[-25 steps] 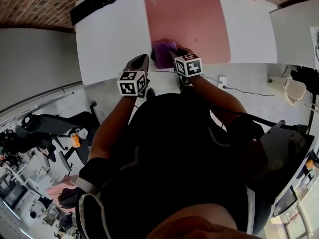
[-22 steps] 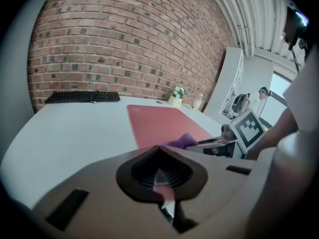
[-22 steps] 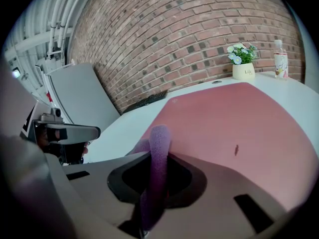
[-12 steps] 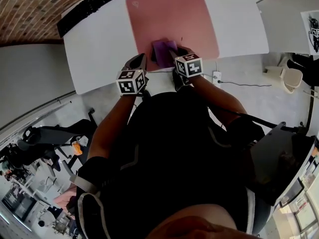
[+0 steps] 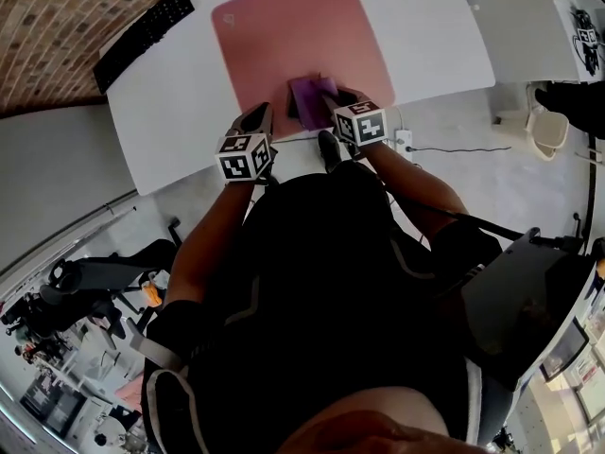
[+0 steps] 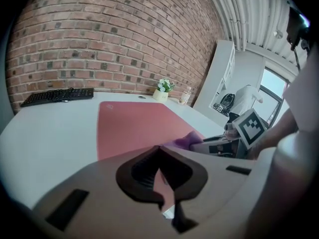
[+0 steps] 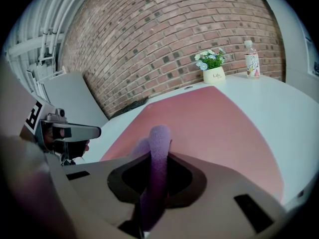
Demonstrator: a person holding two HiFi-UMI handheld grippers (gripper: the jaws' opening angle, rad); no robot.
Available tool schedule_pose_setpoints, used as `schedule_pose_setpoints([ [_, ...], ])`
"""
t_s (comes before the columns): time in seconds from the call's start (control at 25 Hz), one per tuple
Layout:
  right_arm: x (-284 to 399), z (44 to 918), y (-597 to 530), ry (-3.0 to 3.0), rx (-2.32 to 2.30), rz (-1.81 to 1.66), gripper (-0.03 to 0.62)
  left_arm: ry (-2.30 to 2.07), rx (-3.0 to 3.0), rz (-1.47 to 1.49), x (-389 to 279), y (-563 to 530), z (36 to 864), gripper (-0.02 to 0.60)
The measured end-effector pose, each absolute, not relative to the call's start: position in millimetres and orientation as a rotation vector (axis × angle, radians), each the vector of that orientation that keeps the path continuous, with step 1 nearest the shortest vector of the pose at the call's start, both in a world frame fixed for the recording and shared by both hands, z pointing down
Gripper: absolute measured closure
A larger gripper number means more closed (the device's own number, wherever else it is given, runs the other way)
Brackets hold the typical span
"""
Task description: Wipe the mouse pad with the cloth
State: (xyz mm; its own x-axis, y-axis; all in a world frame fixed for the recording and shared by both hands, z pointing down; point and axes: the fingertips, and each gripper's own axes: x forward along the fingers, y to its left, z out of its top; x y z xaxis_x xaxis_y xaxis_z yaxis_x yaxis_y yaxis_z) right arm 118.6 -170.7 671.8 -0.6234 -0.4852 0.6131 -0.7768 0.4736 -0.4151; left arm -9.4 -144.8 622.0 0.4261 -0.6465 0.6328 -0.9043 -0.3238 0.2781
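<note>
1. Top (image 5: pixel 321 282): black, short-sleeved, w/ thin grey curved lines on the front.
2. Left sleeve (image 5: pixel 178 331): black, w/ a pale band at the edge.
3. White stripe (image 5: pixel 473 395) along the side of the dark clothing, lower down.
4. Left gripper (image 5: pixel 261 113): pale grey-beige shell, black pads inside, black rect. slots on the shell.
5. Right gripper (image 5: pixel 327 102): same colours & shape.
6. Left cube (image 5: pixel 246 156) & right cube (image 5: pixel 360 124): white faces w/ black square markers.

Desk tally, by kind

One mouse pad (image 5: pixel 293 36); one cloth (image 5: pixel 312 91) at its 6 o'clock edge; one keyboard (image 5: pixel 142 36) at 10 o'clock; one flower pot (image 7: pixel 212 67); one bottle (image 7: pixel 251 59); two grippers: left gripper (image 6: pixel 160 171), right gripper (image 7: pixel 155 176).
</note>
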Motion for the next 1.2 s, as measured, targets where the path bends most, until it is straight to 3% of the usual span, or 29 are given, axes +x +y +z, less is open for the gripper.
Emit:
schedule_pose_setpoints([
  [0.56, 213.1, 663.3, -182.6, -2.255, 1.159, 0.990, 0.534, -1.210, 2.147, 0.564, 67.2, -170.8, 615.8, 0.577],
  [1.2, 299.2, 664.4, -198.6, -2.171, 1.308, 0.972, 0.534, -1.181, 2.183, 0.598, 83.5, -185.5, 604.8, 0.577],
])
